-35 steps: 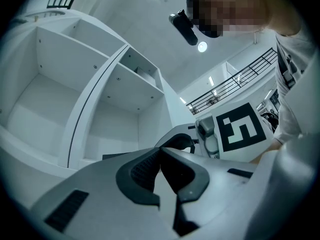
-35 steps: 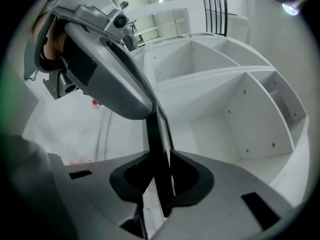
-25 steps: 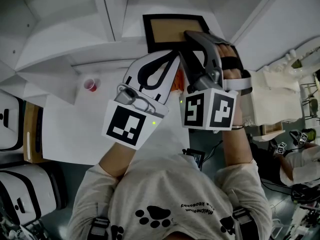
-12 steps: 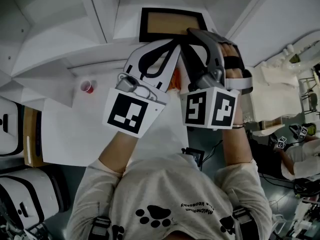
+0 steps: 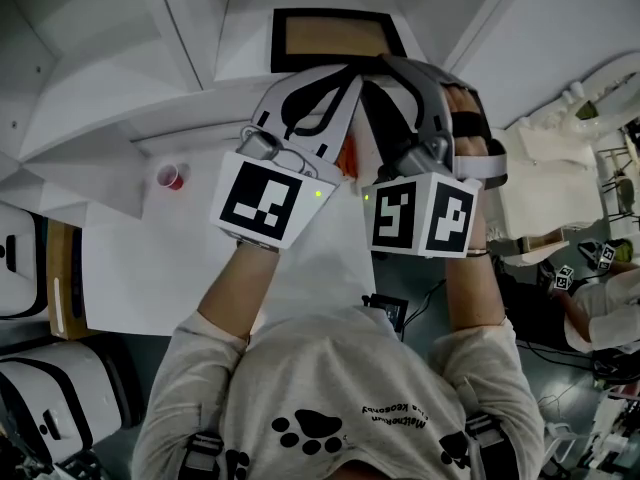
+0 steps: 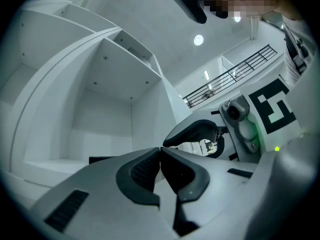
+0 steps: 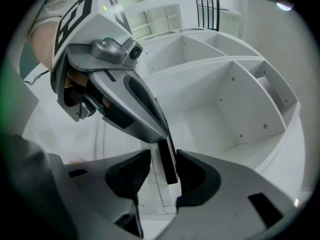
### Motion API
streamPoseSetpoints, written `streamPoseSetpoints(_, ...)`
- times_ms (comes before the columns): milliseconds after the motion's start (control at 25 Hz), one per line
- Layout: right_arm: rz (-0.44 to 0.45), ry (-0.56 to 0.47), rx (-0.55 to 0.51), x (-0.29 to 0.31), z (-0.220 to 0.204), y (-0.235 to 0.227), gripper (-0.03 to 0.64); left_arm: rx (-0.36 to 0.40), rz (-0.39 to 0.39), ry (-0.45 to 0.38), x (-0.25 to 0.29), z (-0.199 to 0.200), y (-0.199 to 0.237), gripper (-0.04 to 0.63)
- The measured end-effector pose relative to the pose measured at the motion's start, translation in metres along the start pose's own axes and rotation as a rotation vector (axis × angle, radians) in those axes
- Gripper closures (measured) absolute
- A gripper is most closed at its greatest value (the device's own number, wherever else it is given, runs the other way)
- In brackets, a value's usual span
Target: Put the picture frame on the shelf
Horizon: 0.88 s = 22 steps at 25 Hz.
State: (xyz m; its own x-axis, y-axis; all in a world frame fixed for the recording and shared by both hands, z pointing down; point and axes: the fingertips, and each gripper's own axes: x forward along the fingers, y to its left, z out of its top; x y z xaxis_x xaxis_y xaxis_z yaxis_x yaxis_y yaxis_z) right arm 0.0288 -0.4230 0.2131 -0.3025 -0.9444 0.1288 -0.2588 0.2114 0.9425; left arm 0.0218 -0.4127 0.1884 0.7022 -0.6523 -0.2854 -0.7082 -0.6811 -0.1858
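The picture frame [image 5: 335, 40], black-edged with a brown middle, lies in a compartment of the white curved shelf [image 5: 120, 78] at the top of the head view. My right gripper [image 5: 385, 65] reaches to its near edge. In the right gripper view the frame's black edge [image 7: 167, 159] stands between the two pads, with a gap on the left side. Those jaws have just been opening, and the pads do not press on the frame. My left gripper [image 5: 345, 71] sits close beside it, and in its own view the left gripper [image 6: 160, 149] is shut and empty.
A small red cup [image 5: 171, 177] stands on the white table [image 5: 150, 268] to the left. Suitcases [image 5: 25, 258] line the left edge. A cloth-covered stand [image 5: 540, 183] and another person [image 5: 610, 313] are at the right. Shelf dividers [image 7: 235, 99] flank the compartment.
The left gripper has slid a little toward the shelf, beside the right one. The right gripper has hardly moved. The frame stays in its compartment.
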Motion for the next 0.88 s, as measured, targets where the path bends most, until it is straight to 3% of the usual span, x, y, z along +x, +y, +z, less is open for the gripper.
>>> streamPoseSetpoints(320,-0.013,0.003,0.019,-0.008,-0.004,-0.003,0.462,0.011,-0.002,0.008,0.004,-0.002,-0.003,0.572)
streamPoseSetpoints(640,-0.066,-0.025,0.089,-0.025,-0.001,-0.011,0.462,0.023,0.006,0.073,0.002,-0.006,-0.005,0.575)
streamPoseSetpoints(880,-0.112,-0.088,0.264,-0.042,0.001,-0.015,0.462,-0.016,0.014,0.075,-0.007,-0.003,-0.011,0.574)
